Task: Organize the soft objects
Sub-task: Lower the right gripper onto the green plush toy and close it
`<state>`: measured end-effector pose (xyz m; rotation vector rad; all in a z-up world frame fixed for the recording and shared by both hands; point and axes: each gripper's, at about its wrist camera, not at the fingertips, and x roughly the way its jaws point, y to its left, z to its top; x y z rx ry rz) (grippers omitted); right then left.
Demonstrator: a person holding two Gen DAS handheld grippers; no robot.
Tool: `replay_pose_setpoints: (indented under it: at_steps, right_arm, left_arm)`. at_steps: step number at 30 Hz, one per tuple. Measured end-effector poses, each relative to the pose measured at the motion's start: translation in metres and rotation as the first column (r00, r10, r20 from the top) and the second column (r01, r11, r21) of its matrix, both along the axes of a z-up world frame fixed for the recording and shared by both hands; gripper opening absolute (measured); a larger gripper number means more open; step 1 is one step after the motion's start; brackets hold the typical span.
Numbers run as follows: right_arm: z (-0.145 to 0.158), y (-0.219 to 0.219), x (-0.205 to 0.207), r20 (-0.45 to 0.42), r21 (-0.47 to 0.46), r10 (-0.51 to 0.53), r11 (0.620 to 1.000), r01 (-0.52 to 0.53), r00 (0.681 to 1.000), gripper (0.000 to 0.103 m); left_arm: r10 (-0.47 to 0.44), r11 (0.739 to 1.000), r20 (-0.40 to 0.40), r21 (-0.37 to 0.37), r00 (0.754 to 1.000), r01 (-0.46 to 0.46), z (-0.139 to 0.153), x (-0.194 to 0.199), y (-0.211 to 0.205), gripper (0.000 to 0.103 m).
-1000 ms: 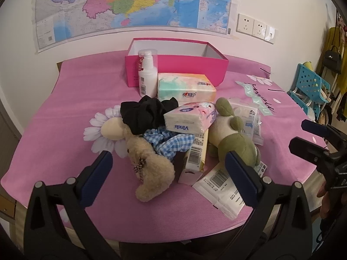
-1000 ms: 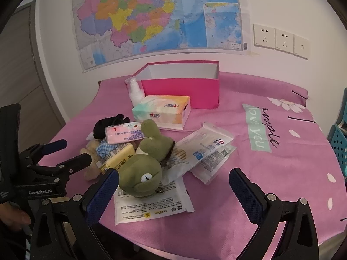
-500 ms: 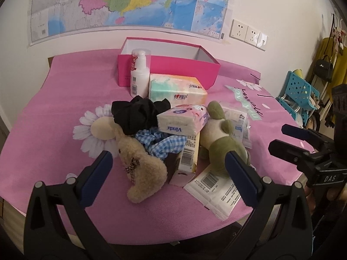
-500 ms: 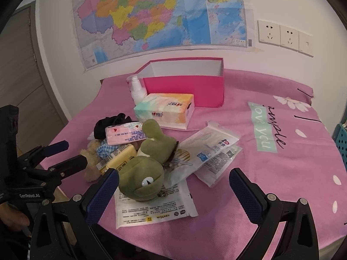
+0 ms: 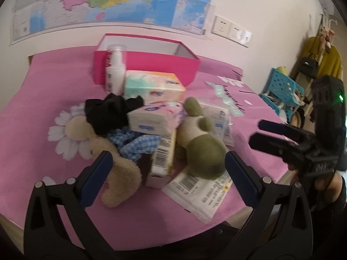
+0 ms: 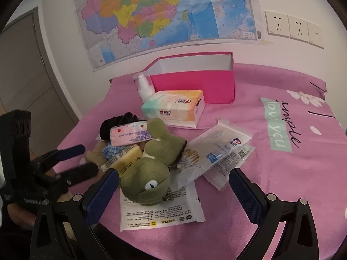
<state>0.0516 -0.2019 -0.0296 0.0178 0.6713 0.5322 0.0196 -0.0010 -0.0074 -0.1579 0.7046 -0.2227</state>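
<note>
Nearest: left gripper [image 5: 168, 169], jaws spread wide, holding nothing, poised over the near edge of the pile on the pink tablecloth [image 5: 32, 112]. Right gripper [image 6: 173, 186], jaws likewise wide apart and empty, poised over the green frog plush [image 6: 151, 173]. Frog plush lying on its side atop a flat white printed packet [image 6: 162, 212], head toward the near table edge. Beside the frog, toward the left gripper: yellow barcoded box [image 6: 125, 158], touching the frog, with a beige teddy bear [image 5: 117, 173] next to it. Blue checked scrunchie [image 5: 138, 143] on the bear, partly under a small pink tissue pack [image 5: 156, 119]. Black scrunchie [image 5: 108, 112] just behind, touching the tissue pack. To the frog's right: two clear cotton swab packets [image 6: 216, 145], overlapping, one tucked under the frog. Farther back: pastel tissue box [image 6: 173, 108], apart from the pile, with a white pump bottle [image 6: 144, 86] upright beside it. Behind both: open pink box [image 6: 195, 80], interior white, contents not visible. On the wall beyond: coloured map [image 6: 162, 17] and white wall sockets [image 6: 290, 26].
</note>
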Motion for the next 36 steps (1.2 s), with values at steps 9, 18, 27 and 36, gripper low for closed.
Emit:
replay_pose_setpoints:
  at_steps: [9,18,27,36]
  right_arm:
    - [0.006,-0.002,0.018,-0.008,0.029,0.021,0.999,-0.021,1.000,0.101]
    - [0.010,0.006,0.028,-0.037,0.052,0.067,0.997,-0.065,0.997,0.091]
    - [0.000,0.019,0.044,-0.102,0.039,0.090,0.995,-0.087,0.991,0.072]
    - [-0.005,0.035,0.066,-0.135,0.006,0.116,0.993,-0.116,0.984,0.054]
  left_arm:
    - [-0.072,0.997,0.015,0.021,0.997,0.071,-0.002,-0.006,-0.018,0.079]
    - [-0.089,0.996,0.068,0.017,0.994,0.088,0.011,-0.020,-0.010,0.077]
    - [-0.191,0.981,0.029,-0.020,0.981,0.191,-0.002,-0.011,-0.038,0.054]
    - [-0.183,0.983,-0.019,-0.027,0.983,0.182,-0.016,-0.001,-0.045,0.045]
